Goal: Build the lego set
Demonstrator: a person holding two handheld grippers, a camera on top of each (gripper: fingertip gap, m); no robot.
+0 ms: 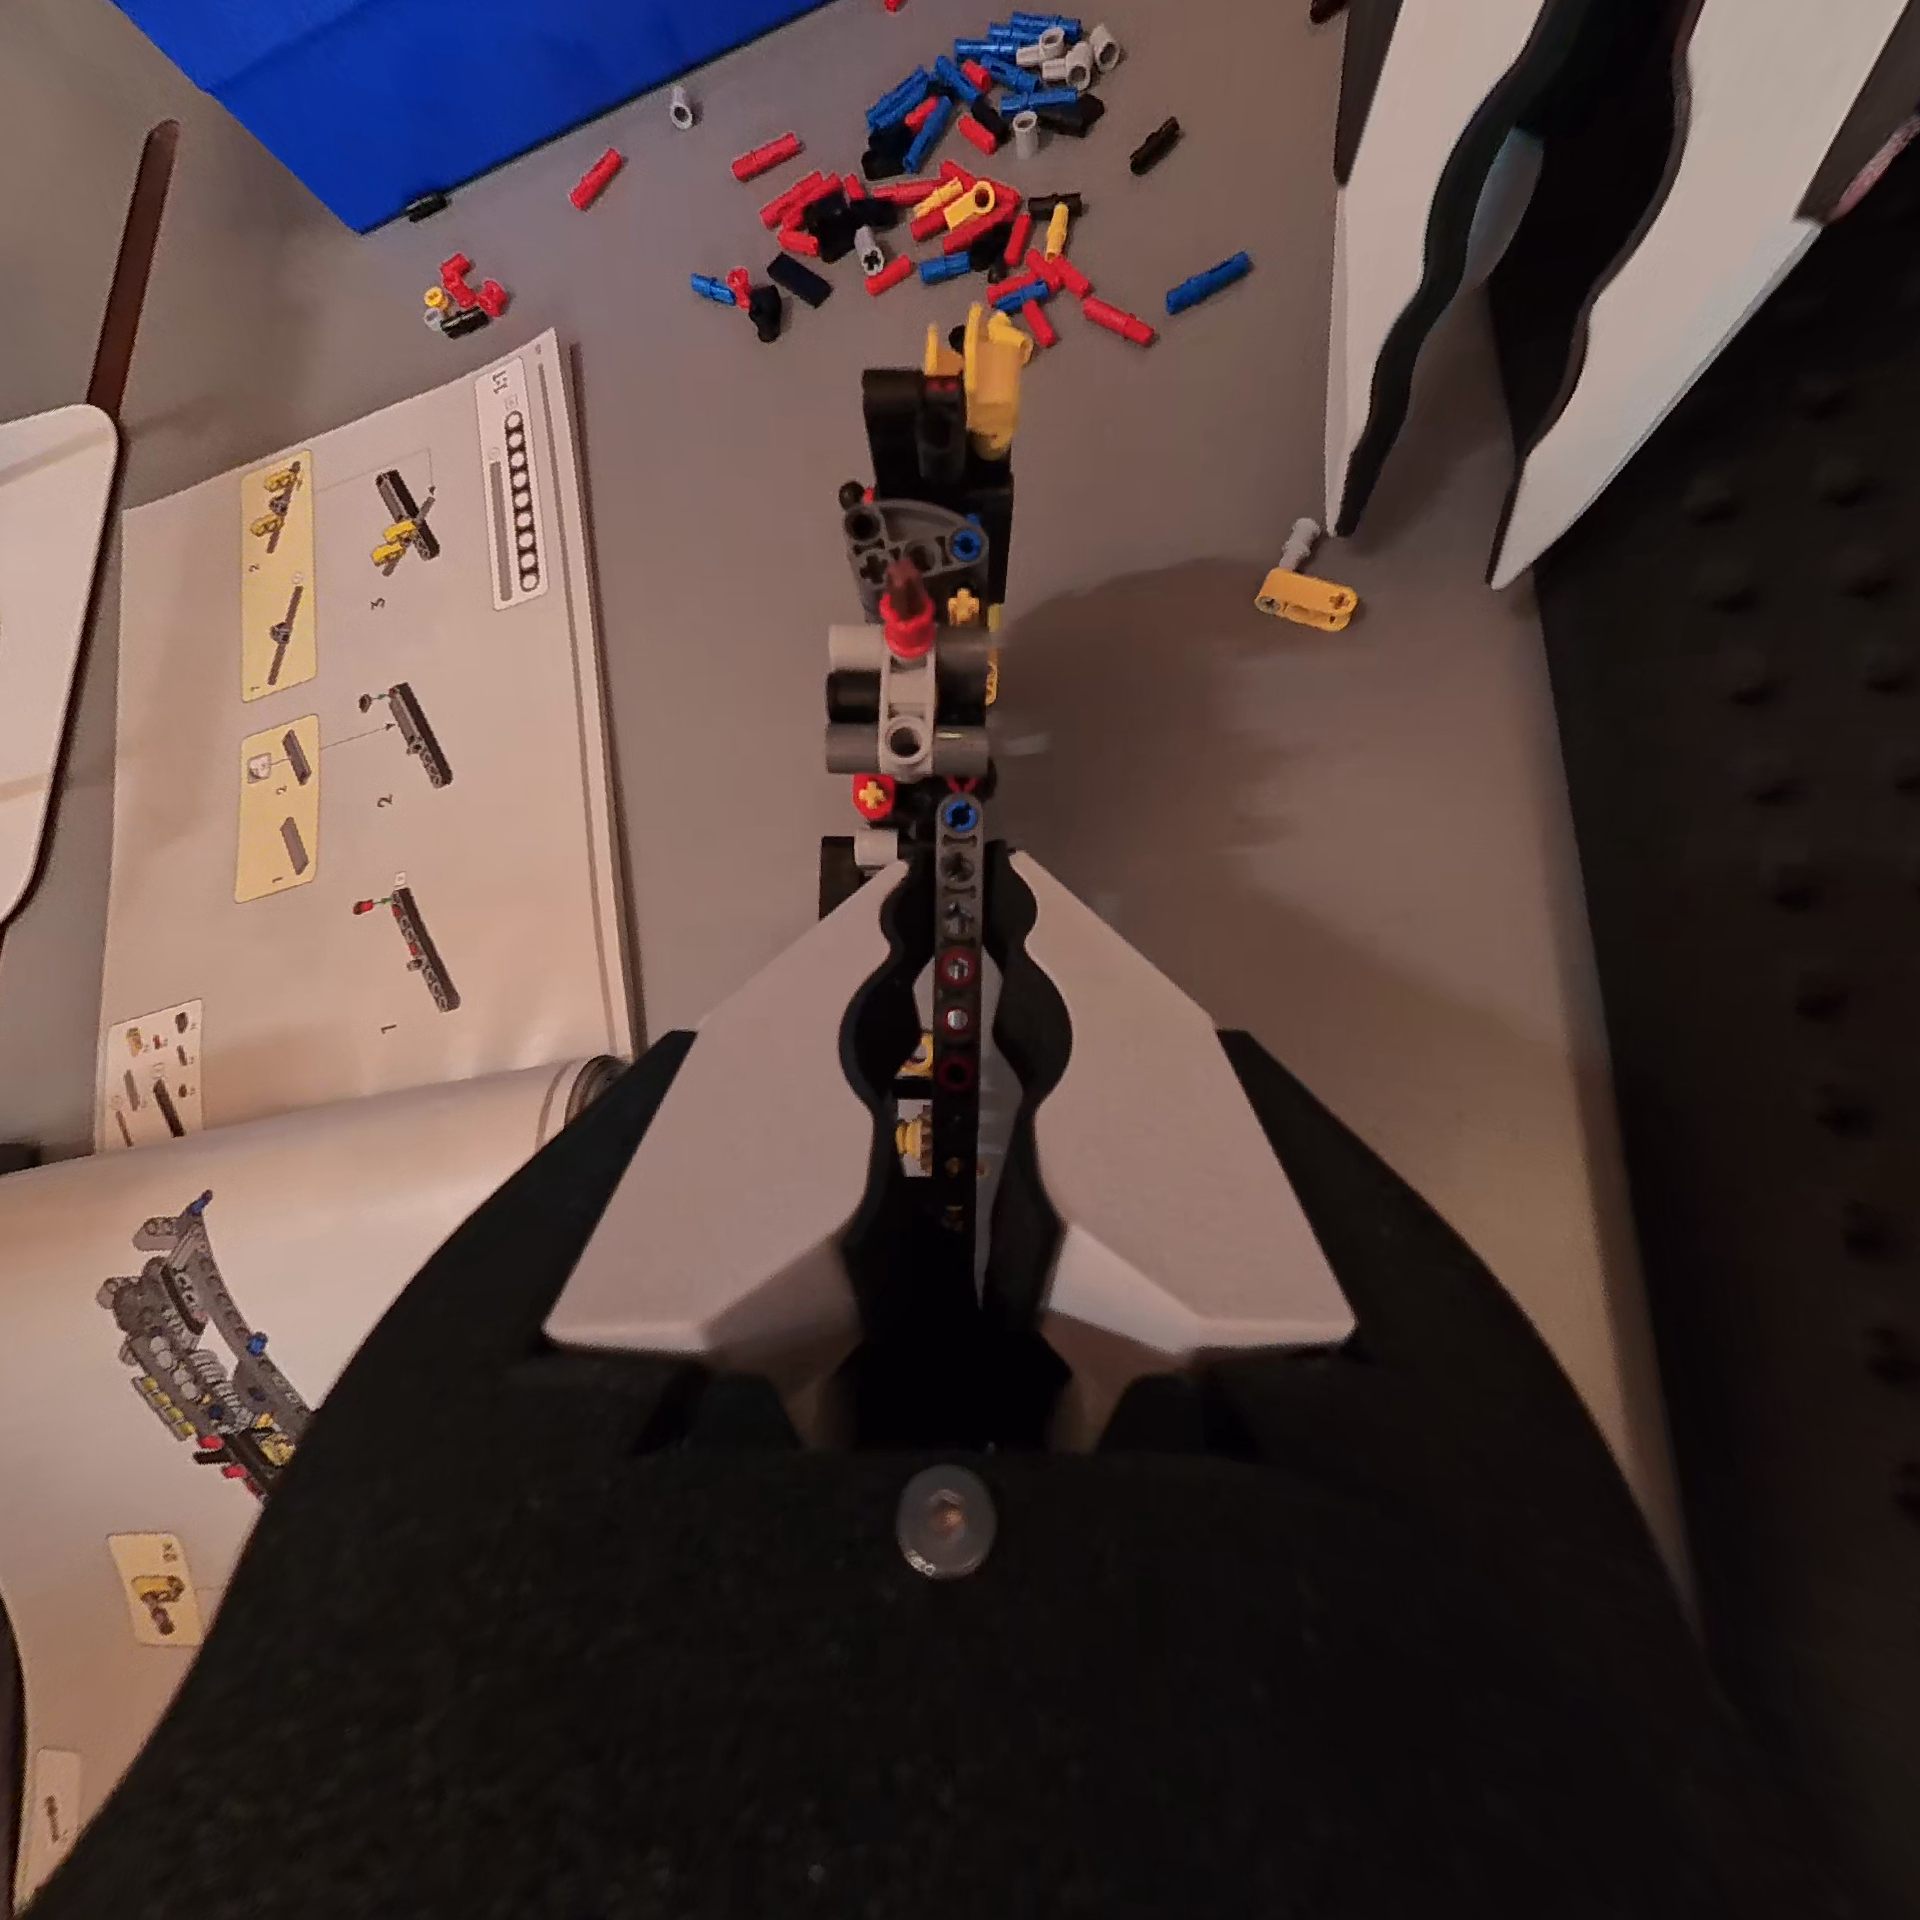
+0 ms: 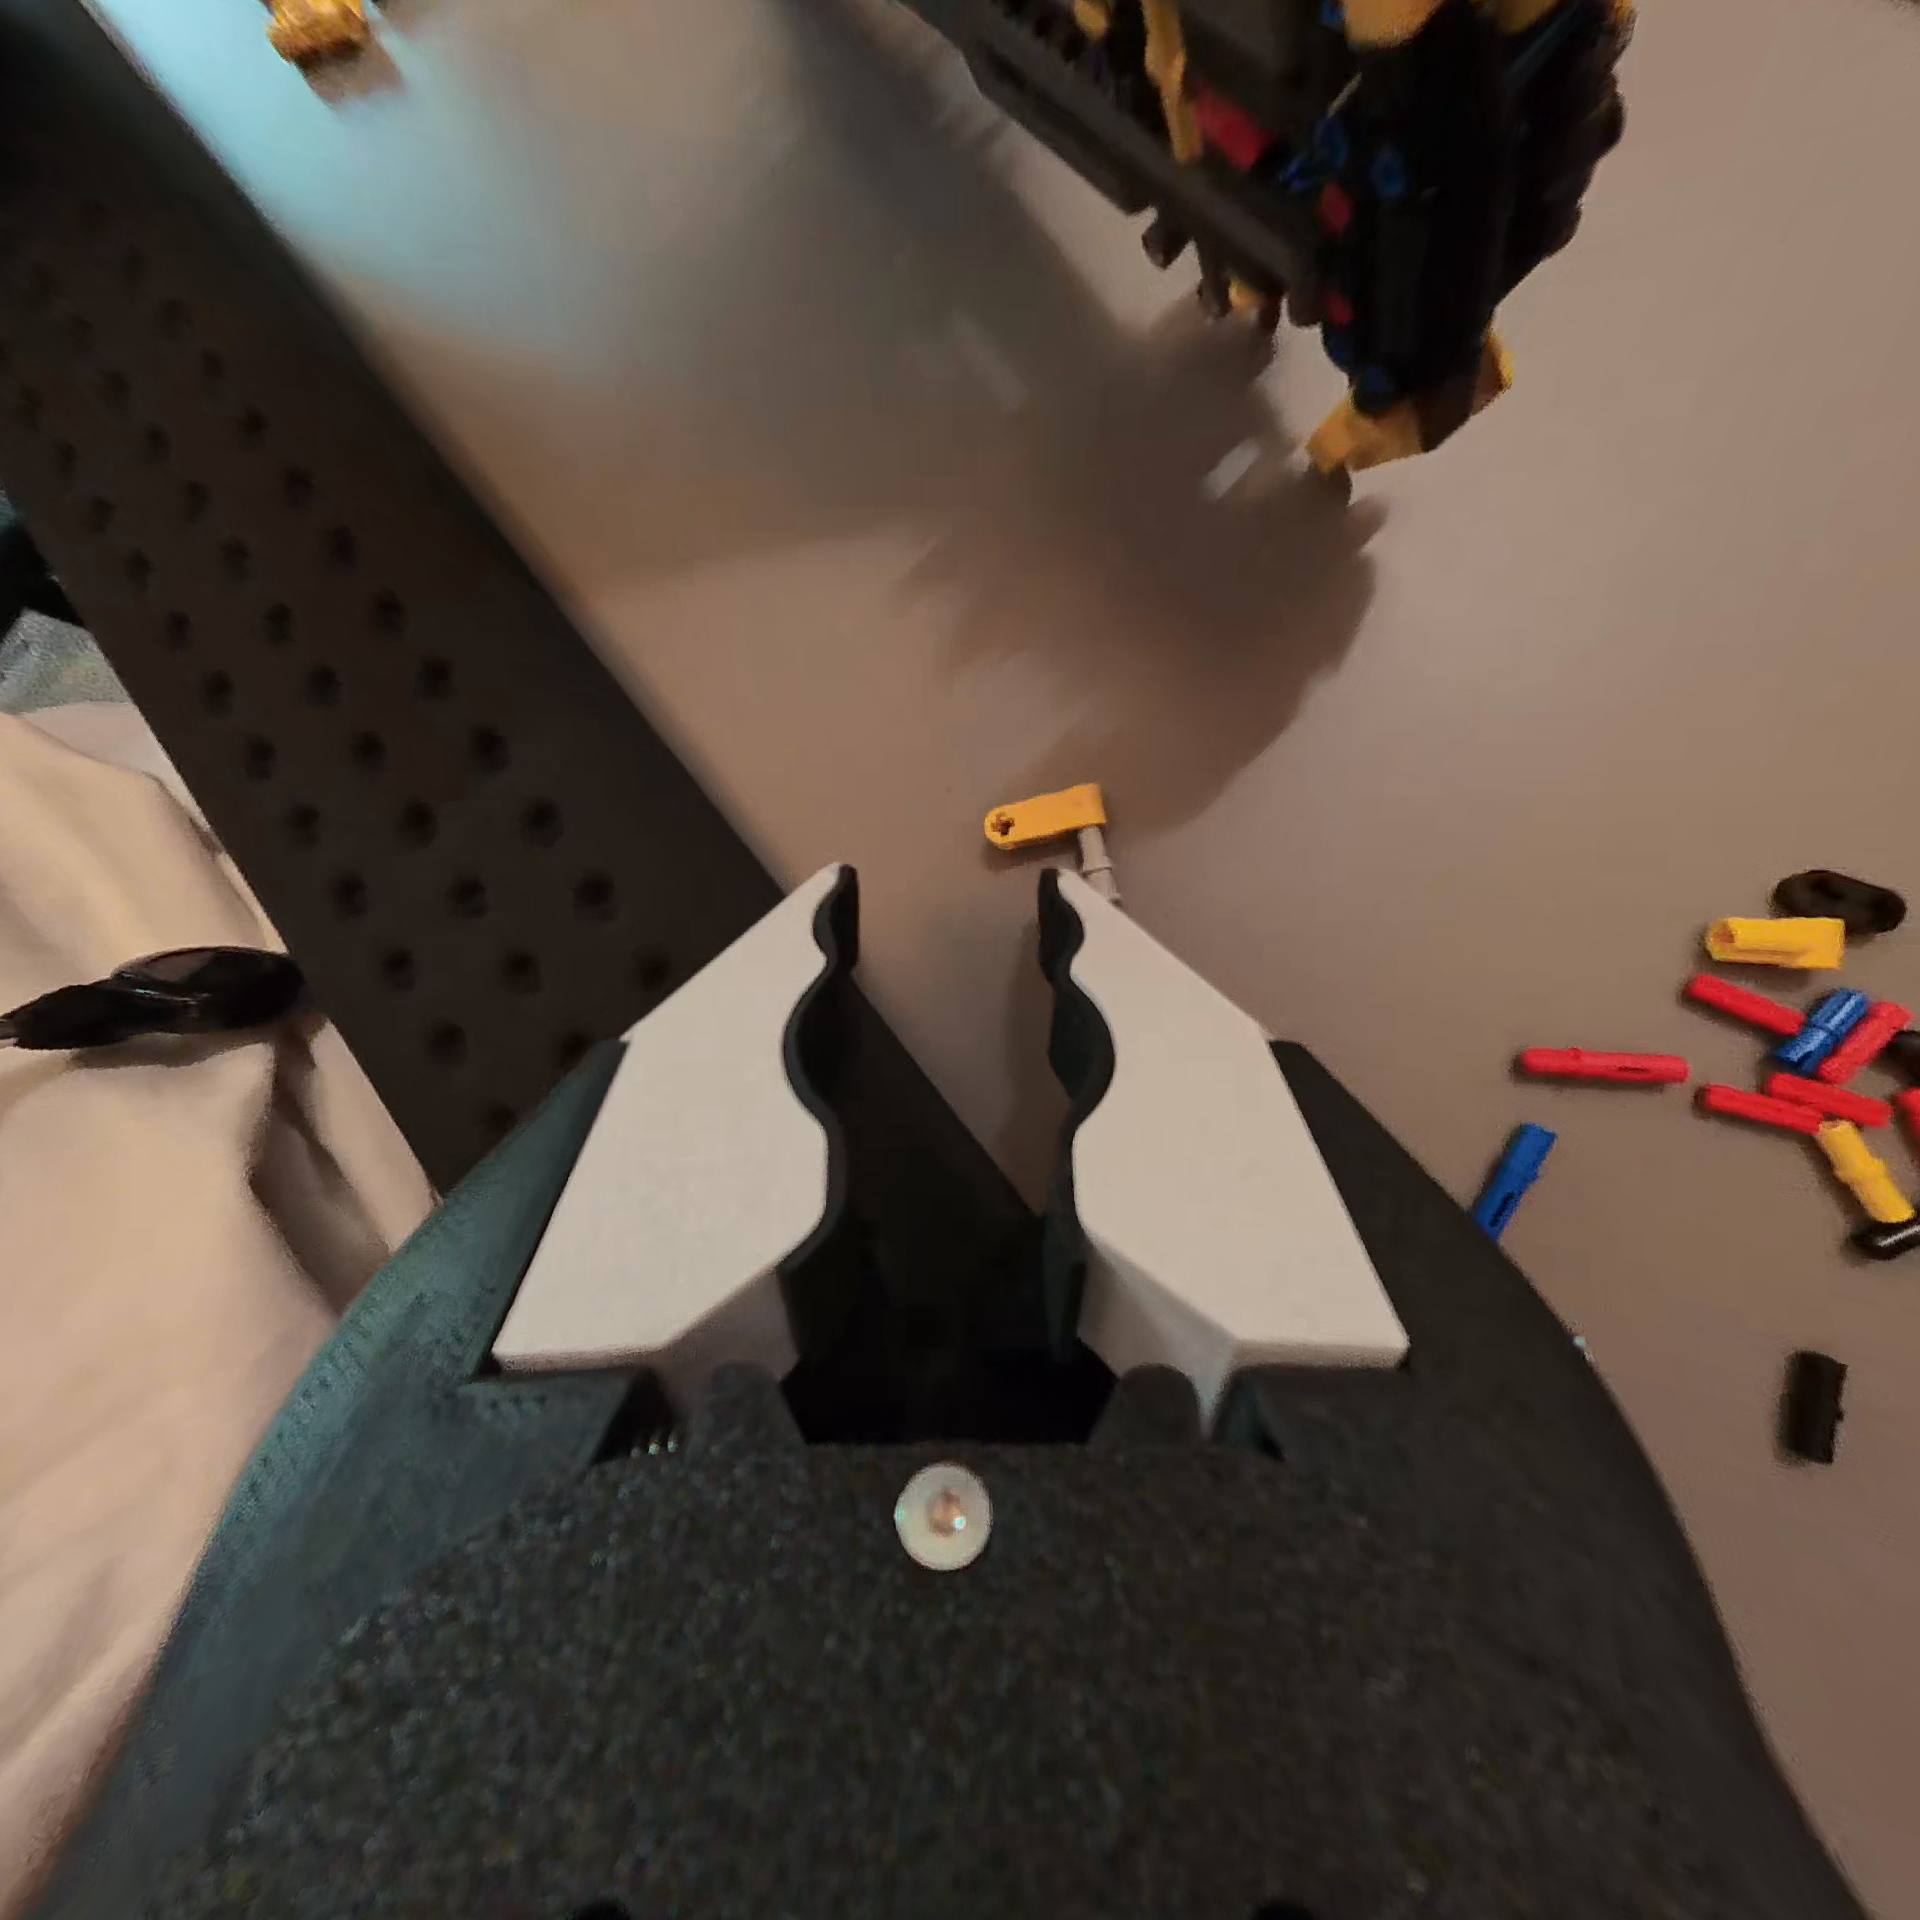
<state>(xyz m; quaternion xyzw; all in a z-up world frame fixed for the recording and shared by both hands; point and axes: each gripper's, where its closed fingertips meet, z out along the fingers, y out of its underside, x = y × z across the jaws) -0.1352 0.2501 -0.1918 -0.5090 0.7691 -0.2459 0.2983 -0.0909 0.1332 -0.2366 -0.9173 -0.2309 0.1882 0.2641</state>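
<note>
Lego assembly point(image 1: 925, 644) in left claw point(image 1: 961, 883)

A grey table point(image 1: 1195, 935) carries everything. At its far side, loose Lego pins point(image 1: 966, 177) lie scattered in red, blue, black, yellow and light grey. A blue box point(image 1: 436, 94) rests at the far left corner. An open instruction booklet point(image 1: 353, 748) lies flat along the left side. To the right, apart from the pile, a yellow connector with a grey pin point(image 1: 1307, 592) lies by itself. A dark perforated strip point(image 2: 312, 623) borders the table's edge.
</note>
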